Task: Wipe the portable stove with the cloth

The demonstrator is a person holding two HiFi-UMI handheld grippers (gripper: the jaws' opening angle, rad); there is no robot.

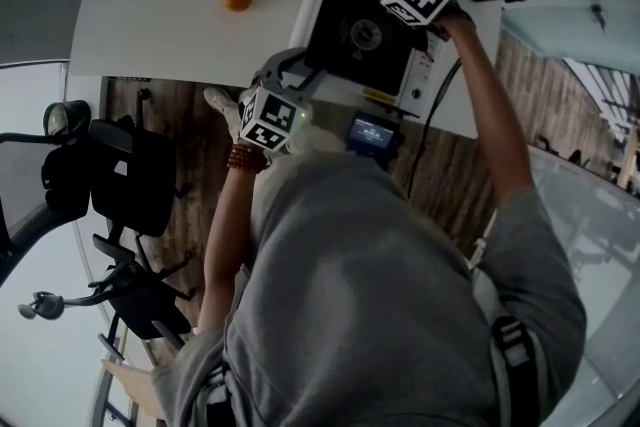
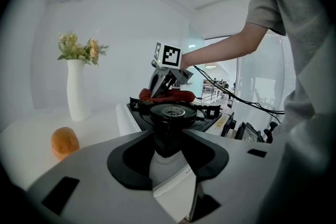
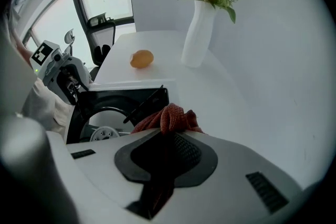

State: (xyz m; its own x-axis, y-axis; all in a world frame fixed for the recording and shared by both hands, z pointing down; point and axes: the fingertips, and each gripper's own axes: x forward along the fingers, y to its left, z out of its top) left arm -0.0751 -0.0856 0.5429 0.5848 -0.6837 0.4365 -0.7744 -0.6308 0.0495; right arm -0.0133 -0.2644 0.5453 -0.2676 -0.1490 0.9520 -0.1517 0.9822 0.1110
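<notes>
Fronting person [image 1: 380, 295], stove [image 1: 350, 40] lies crosswise.

i read soft, even daylight in all three views. in the right gripper view the window [image 3: 107, 0] at upper left is blown out to white. the head view is dimmer, grey and low in contrast. both gripper views bend strongly toward the edges and go black in the corners. the left gripper [image 2: 168, 139] and the right gripper [image 3: 167, 136] fill the lower frame of their own views, blurred. the portable stove [image 2: 170, 111] top is near-black with little detail; the cloth [image 3: 170, 117] is in focus.
</notes>
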